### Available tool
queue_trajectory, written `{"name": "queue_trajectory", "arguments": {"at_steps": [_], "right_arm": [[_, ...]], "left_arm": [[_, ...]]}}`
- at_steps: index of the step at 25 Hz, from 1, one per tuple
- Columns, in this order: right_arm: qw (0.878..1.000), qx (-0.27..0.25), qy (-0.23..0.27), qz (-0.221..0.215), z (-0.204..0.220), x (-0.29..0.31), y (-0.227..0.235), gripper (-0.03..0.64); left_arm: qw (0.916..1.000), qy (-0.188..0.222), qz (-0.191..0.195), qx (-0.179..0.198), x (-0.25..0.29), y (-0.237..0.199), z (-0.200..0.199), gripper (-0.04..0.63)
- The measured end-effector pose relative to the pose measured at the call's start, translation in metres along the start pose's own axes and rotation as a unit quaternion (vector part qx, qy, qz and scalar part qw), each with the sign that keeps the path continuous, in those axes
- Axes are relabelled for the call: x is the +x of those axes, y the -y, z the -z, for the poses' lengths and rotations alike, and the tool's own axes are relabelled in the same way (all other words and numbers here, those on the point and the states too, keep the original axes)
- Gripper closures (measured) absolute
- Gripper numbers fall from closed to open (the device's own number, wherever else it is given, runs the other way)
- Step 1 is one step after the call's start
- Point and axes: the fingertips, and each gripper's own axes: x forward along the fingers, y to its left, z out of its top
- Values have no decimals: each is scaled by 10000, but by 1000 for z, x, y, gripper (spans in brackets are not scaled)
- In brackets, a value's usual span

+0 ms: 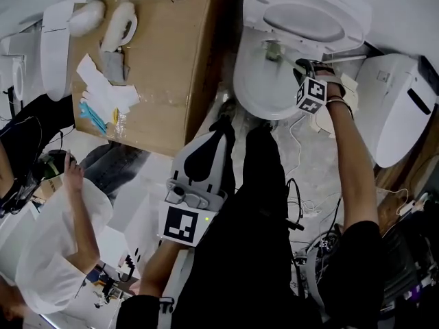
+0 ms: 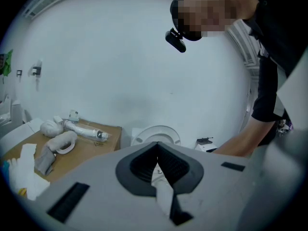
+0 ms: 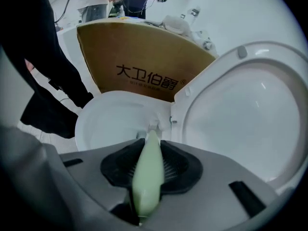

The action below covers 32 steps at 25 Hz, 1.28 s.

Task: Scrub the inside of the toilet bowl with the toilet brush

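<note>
The white toilet bowl (image 1: 264, 88) stands at the top of the head view with its lid (image 1: 309, 16) raised. My right gripper (image 1: 302, 70) reaches over the bowl's right rim and is shut on the toilet brush's pale green handle (image 3: 147, 177). In the right gripper view the brush's bristles (image 3: 153, 125) point down into the bowl (image 3: 110, 121), beside the upright seat and lid (image 3: 240, 114). My left gripper (image 1: 223, 125) hangs back from the bowl, near the person's legs. In the left gripper view the left gripper (image 2: 157, 150) has its jaws together, holding nothing.
A cardboard box (image 1: 171, 67) left of the toilet carries white fittings (image 1: 120, 22) and papers (image 1: 103, 91). Another white toilet unit (image 1: 394, 108) stands at the right. Cables (image 1: 302, 204) lie on the floor. A second person (image 1: 62, 238) crouches at lower left.
</note>
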Motion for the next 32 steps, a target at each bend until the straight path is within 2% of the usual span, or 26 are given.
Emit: {"name": "queue_trajectory", "arguments": {"at_steps": [5,11,15,17,19,20,22,26,29,32], "right_arm": [[9994,-28,-346,-11,26,-10,14,505],[9938,534,-972,-52,62,-37,-5,505],[9805,1398,-1288,-507,72,-52,-48,505],[9711,1931,-1239,-660,66,-59,-75,503],[9568,2673,-994,-569,56,-67,-91,504],[9449,3138,-821,-441,51,-71,-93,503],[9072,4175,-500,-167,45,-74,-92,503],[8058,5915,-297,10,46,-60,-95,503],[7385,6739,-182,98,45,-40,-97,503],[6896,7237,10,249,35,-23,-95,503]], "left_arm": [[10000,47,-21,-69,4,14,1,588],[9998,107,155,-116,5,28,-6,588],[9994,130,329,-16,2,31,-13,588],[9990,143,422,-12,-3,31,-16,588],[9985,125,535,22,-7,30,-17,588],[9982,105,594,51,-9,27,-18,588],[9974,70,701,113,-10,22,-17,588],[9963,38,852,134,-6,13,-12,588],[9954,8,953,137,-6,7,-8,588],[9946,-65,1022,146,-8,-2,0,588]]}}
